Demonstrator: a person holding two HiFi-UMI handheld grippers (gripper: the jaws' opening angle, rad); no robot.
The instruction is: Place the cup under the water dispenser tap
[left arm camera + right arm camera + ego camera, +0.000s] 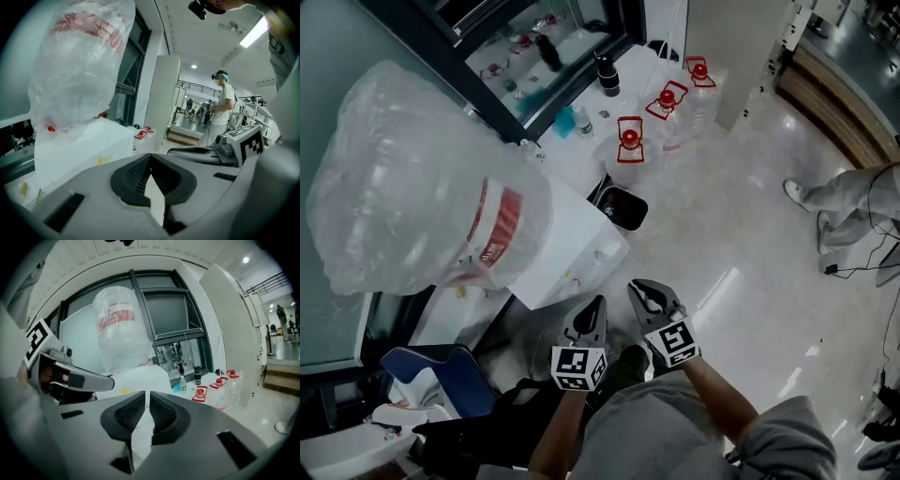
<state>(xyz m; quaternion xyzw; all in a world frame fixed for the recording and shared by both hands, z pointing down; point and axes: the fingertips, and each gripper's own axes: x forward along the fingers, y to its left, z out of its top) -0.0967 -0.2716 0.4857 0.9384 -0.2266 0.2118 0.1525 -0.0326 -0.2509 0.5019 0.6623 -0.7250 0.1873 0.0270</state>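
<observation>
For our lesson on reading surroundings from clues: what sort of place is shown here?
Probably a lobby or hall of an office or public building: a white box-shaped water dispenser by tall dark-framed windows, clear plastic water jugs with red caps on a glossy tiled floor, low steps beyond.

Glossy pale floor point(741, 253), dark-framed window point(168, 315), white pillar point(750, 56), ceiling strip light point(255, 33)

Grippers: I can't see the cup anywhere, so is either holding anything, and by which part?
Nothing is held. The left gripper has its jaws together on nothing; the right gripper has them almost together, nothing between.
</observation>
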